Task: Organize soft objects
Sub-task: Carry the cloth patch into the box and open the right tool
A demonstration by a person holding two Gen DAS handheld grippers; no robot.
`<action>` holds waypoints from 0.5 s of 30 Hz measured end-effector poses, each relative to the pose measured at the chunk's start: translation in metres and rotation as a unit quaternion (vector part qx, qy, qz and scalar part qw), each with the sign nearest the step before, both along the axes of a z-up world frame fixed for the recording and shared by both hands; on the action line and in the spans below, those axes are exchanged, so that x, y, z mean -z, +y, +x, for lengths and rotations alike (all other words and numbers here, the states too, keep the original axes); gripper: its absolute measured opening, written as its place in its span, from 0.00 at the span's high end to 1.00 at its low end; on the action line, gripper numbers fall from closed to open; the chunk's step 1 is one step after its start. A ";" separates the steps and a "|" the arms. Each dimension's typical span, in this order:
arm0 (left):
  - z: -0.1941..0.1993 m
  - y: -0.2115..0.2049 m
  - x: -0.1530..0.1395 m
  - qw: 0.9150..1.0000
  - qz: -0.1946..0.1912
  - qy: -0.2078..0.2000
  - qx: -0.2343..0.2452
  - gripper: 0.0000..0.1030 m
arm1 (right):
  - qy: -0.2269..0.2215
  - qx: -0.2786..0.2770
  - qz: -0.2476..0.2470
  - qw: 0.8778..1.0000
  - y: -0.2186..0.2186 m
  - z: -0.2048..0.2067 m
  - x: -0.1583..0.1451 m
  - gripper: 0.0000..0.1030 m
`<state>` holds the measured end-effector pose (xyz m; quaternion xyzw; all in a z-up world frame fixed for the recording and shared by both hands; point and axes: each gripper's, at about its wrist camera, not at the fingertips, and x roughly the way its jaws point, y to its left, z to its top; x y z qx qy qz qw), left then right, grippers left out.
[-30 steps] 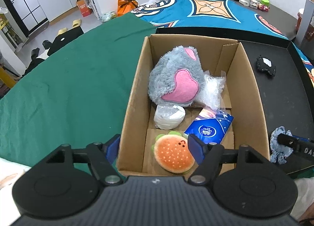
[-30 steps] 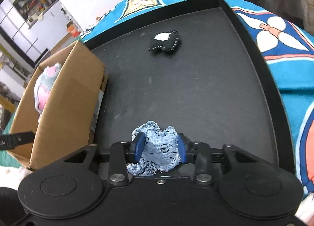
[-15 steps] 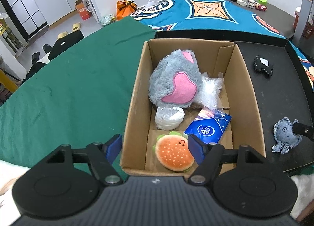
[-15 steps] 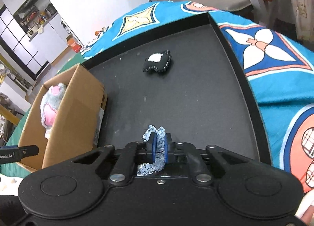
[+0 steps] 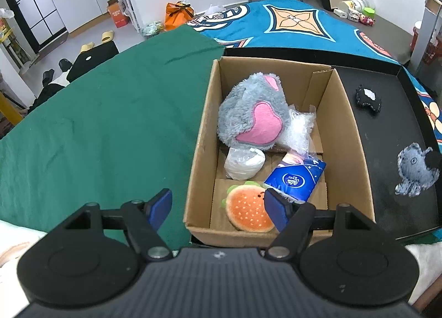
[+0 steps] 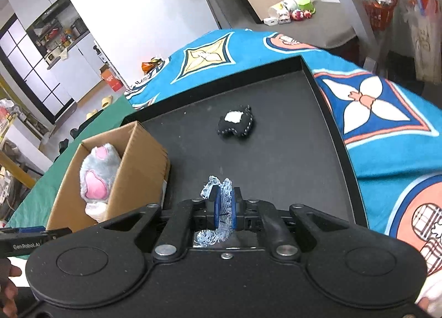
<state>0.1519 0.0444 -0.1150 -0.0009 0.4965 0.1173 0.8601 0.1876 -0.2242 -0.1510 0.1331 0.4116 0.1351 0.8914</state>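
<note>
While the right jaws pinch cloth, the left ones stand idle: the lines below give each thing by its place to them.

Right gripper (image 6: 224,204): jaws together, clamped on the denim toy (image 6: 225,199); frayed edges stick out above and below the blue pads (image 6: 216,204).
Denim toy, left view: it hangs at the far right (image 5: 414,170), pinched at one edge by a dark fingertip, seemingly lifted off the tray, though the view is too warped to be sure.
Left gripper (image 5: 218,209): jaws apart, nothing between the pads; the near left corner of the box sits in the gap.
Box (image 5: 203,135): ahead of the left jaws, open top, on the tray beside the green cloth (image 5: 105,113).
Burger toy (image 5: 248,209): in the box, just beyond the left gripper's right pad.
Tissue pack (image 5: 295,178): blue, just beyond the burger toy, to its right.
White roll (image 5: 244,163): mid-box, ahead of the jaws.
Grey plush (image 5: 252,112): far half of the box, pink patches up.
Plastic bag (image 5: 298,128): clear, touching the plush on its right.
Black toy (image 6: 234,124): on the tray (image 6: 290,152), well ahead of the right jaws, apart from everything.
</note>
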 end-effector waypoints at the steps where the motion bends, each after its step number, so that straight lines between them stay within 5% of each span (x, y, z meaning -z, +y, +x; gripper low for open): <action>1: -0.001 0.001 0.000 1.000 -0.001 -0.001 0.000 0.30 | 0.000 0.002 0.000 1.000 0.001 0.000 -0.003 0.92; 15: -0.013 0.025 0.003 0.999 -0.040 -0.021 -0.009 0.30 | -0.043 -0.023 0.005 0.999 0.036 -0.003 -0.045 0.92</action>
